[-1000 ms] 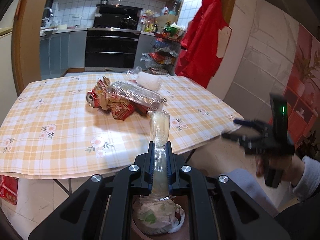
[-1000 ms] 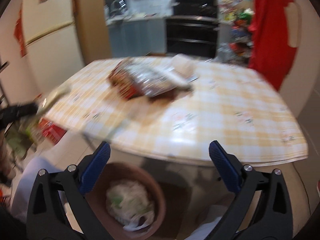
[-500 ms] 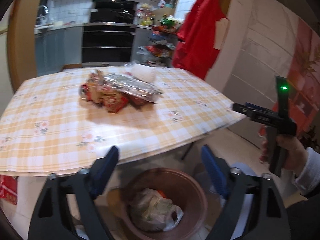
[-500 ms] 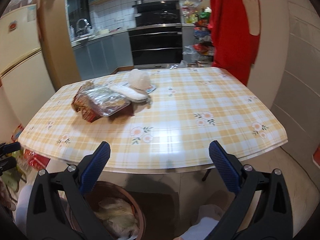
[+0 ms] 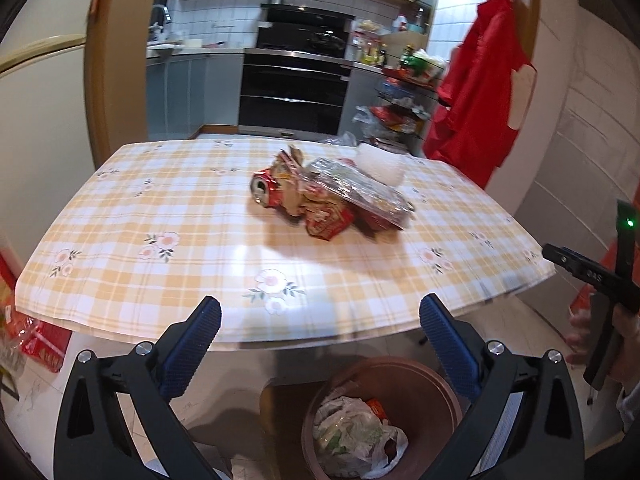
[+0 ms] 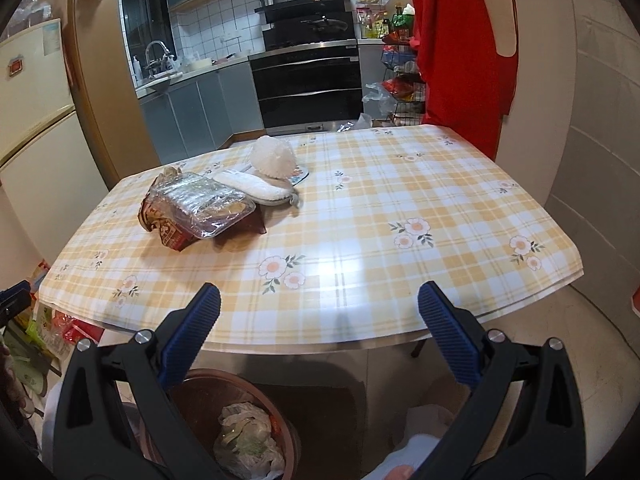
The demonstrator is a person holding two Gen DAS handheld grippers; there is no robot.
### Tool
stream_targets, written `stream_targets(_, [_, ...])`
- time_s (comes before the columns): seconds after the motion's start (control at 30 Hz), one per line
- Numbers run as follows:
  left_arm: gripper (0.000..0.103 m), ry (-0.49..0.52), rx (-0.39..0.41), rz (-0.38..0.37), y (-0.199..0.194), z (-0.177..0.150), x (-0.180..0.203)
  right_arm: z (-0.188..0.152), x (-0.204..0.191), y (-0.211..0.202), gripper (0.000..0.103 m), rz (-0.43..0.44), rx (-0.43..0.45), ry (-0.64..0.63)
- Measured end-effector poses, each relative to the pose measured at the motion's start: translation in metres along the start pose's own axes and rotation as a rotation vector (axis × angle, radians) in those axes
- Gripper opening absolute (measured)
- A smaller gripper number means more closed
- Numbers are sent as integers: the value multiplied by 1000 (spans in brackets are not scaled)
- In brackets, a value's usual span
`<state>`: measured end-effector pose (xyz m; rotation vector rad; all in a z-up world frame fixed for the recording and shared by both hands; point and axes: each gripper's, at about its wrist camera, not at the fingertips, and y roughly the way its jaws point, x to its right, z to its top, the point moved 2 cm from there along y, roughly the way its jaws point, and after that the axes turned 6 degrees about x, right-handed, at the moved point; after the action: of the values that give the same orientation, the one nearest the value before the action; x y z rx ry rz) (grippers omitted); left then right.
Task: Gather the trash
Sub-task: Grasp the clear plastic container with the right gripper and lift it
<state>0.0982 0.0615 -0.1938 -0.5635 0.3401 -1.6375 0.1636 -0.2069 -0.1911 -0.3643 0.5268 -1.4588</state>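
both matte black plastic grippers, left gripper (image 5: 320, 318) and right gripper (image 6: 319, 306), carry ribbed blue pads (image 5: 191, 350), silver screws; grey sleeve (image 5: 628, 402) at four o'clock.

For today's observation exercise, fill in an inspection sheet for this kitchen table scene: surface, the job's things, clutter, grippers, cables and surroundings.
Surface: table under a yellow checked floral cloth.
Job's things: crushed can, snack wrappers and a clear plastic tray piled together; brown bin on the floor, a filled bag inside.
Clutter: white foam net and a white pad beside the pile.
Grippers: left gripper has just been opening, nothing between its fingers; right gripper open, empty.
Cables: nothing seen.
Surroundings: oven, red garment, wire rack.
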Motion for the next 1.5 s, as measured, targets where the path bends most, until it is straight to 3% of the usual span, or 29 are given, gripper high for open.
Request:
stream_targets(0.17, [97, 10, -10, 20, 12, 8, -3, 5, -1, 13, 98, 25, -44, -12])
stream_targets(0.4, [97, -37, -1, 15, 37, 23, -14, 18, -26, 45, 97, 24, -100, -147])
stream_targets(0.57, [97, -24, -1, 20, 64, 38, -24, 39, -65, 84, 97, 119, -116, -253])
stream_targets(0.83, [97, -50, -5, 28, 100, 52, -49, 56, -165, 183, 97, 263, -190, -505])
stream_targets(1.1, [97, -68, -21, 17, 124, 54, -66, 53, -214, 242, 96, 279, -256, -657])
stream_targets(1.23, [97, -77, -30, -1, 134, 52, -68, 57, -207, 247, 86, 314, -288, -618])
stream_targets(1.5, [97, -73, -43, -40, 143, 49, -57, 81, -175, 236, 72, 437, -323, -397])
